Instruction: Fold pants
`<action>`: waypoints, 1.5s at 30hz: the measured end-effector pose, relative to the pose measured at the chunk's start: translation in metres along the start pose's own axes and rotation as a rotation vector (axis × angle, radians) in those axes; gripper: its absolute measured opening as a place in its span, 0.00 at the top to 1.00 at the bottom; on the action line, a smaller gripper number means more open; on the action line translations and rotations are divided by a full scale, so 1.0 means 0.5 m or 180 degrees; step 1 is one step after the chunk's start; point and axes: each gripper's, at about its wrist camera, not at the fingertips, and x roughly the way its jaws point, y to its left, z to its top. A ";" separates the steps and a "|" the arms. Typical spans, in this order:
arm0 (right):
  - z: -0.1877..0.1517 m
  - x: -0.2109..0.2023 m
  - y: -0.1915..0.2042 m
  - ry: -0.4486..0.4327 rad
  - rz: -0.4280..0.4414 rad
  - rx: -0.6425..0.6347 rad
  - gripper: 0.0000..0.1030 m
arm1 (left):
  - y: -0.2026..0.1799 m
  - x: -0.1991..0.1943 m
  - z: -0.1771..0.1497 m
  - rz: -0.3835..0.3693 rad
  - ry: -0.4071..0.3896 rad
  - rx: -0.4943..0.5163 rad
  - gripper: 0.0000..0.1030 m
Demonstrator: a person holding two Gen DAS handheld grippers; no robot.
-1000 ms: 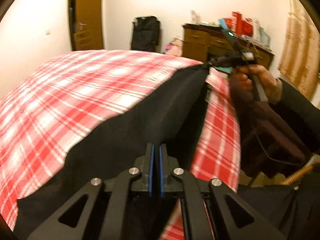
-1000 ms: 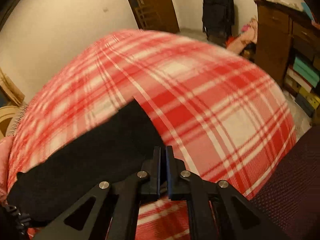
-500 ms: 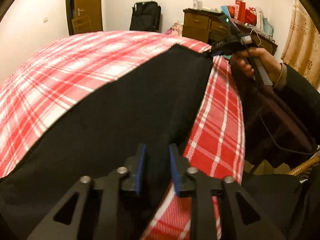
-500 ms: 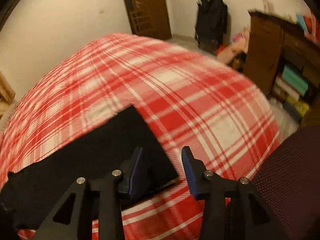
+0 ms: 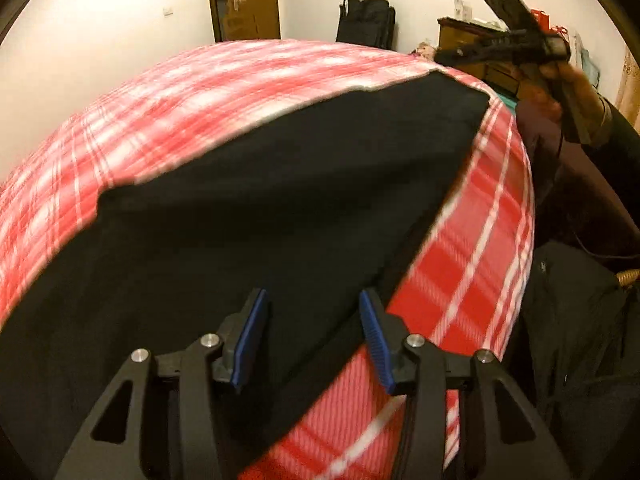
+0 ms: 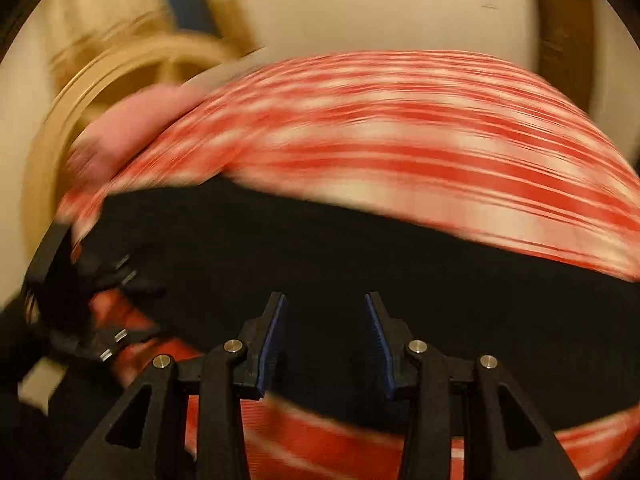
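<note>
While hovering over black cloth, left tongs (image 5: 312, 336) with blue pads (image 5: 250, 340) standing partly apart, having just been widening, nothing pinched; black pants (image 5: 260, 208) lying flat beneath and between the pads, not pressed by either. Right pad (image 5: 376, 344) just over the near edge of the pants, where the cloth gives way to the red-and-white plaid bed cover (image 5: 472, 260). Right tongs (image 6: 324, 338) likewise partly apart, pads clear of any grip, jaws recently spread, hanging above the same pants (image 6: 360, 264) in a heavily blurred right wrist view. Pants spread as a long dark band across the bed, one straight end near the far right corner in the left wrist view, the other end reaching past the left tongs toward the lower left. Seen from the left wrist, right tongs (image 5: 452, 54) raised well above the far end of the pants, carried by a hand (image 5: 560, 84) in a dark sleeve. Seen from the right wrist, left tongs (image 6: 132, 304) at the picture's left edge, low over the pants' end. Beyond the bed: wooden door (image 5: 244, 0), black bag (image 5: 366, 20) against the pale wall, brown dresser (image 5: 472, 36) with clutter on top.
</note>
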 end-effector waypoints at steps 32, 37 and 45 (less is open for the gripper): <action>-0.046 0.168 0.274 0.0550 0.0004 -0.1617 0.98 | 0.081 -0.087 -0.100 -0.0040 -0.0270 -0.0360 0.46; -0.020 0.157 0.260 0.0625 0.0255 -0.1660 0.94 | 0.066 -0.101 -0.114 -0.0266 -0.0181 -0.0268 0.46; 0.155 0.157 0.163 0.0256 0.0650 -0.0844 0.60 | 0.109 -0.209 -0.135 0.0221 -0.0440 -0.0371 0.44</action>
